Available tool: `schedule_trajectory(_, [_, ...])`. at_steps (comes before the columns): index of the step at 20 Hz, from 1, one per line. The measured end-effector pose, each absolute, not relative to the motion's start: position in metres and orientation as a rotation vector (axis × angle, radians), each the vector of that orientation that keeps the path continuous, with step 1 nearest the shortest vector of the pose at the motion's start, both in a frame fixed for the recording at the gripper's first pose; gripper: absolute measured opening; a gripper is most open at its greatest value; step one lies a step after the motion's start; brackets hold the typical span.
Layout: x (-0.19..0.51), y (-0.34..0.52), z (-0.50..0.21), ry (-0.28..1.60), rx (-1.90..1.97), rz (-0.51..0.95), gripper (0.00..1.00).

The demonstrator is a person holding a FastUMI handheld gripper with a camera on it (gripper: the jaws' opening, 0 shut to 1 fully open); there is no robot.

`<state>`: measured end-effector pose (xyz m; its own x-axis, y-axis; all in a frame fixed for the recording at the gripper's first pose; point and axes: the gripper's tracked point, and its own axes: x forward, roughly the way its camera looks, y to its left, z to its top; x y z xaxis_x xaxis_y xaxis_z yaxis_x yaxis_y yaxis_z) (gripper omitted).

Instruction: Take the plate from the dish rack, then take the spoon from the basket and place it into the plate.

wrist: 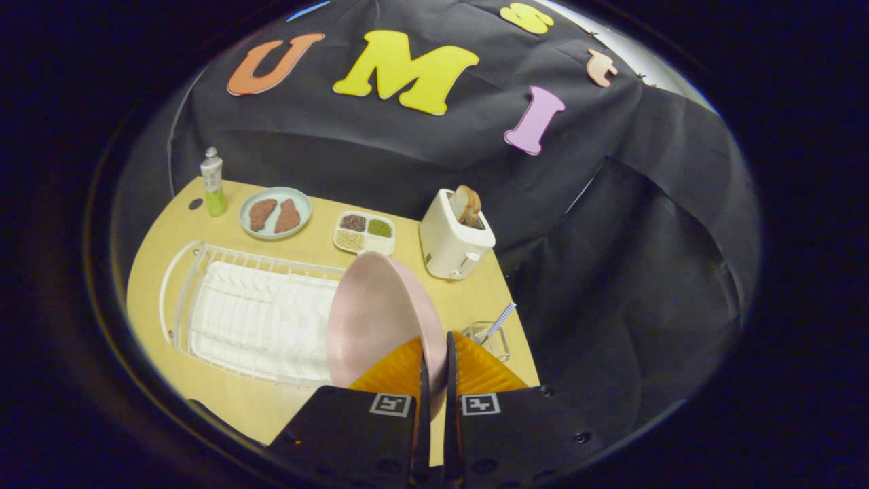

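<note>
Gripping the pink plate (370, 319) by its rim, orange fingers (475, 370) of the gripper (434, 360) pinched narrow on it, one either side of the edge, plate standing on edge between and just ahead of them. Holding it lifted, apparently clear of the white dish rack (204, 299), though whether the bottom edge is touching the wires is hard to tell behind the fingers.

Sweeping left to right along the far side of the wooden table (156, 258): green-and-white tube (213, 183), pale plate with two brown patties (275, 212), divided tray of grains (364, 232), white toaster (453, 238) with bread standing in its slot. Nearer, right of the fingers: small clear basket (501, 346), spoon (499, 322) leaning out of it, handle up.

Carrying out the step well probably means: keeping the pinch firm so the rim is not slipping, lifting fully clear of the rack wires before swinging, tipping the plate flat gradually, setting it down on bare table near the basket, avoiding knocking the spoon handle while passing.
</note>
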<state>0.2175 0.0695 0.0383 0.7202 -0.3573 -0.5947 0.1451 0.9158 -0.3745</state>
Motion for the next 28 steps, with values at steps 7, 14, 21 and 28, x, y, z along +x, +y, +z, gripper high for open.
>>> schedule_trajectory(7, [0.117, 0.113, -0.018, 0.701, -0.194, 0.05, 0.13])
schedule_trajectory(14, [0.079, 0.116, -0.123, 0.769, -0.1, 0.134, 0.13])
schedule_trajectory(21, [0.092, 0.078, -0.186, 0.873, 0.051, 0.179, 0.13])
schedule_trajectory(28, [0.099, 0.061, -0.232, 0.906, 0.214, 0.264, 0.21])
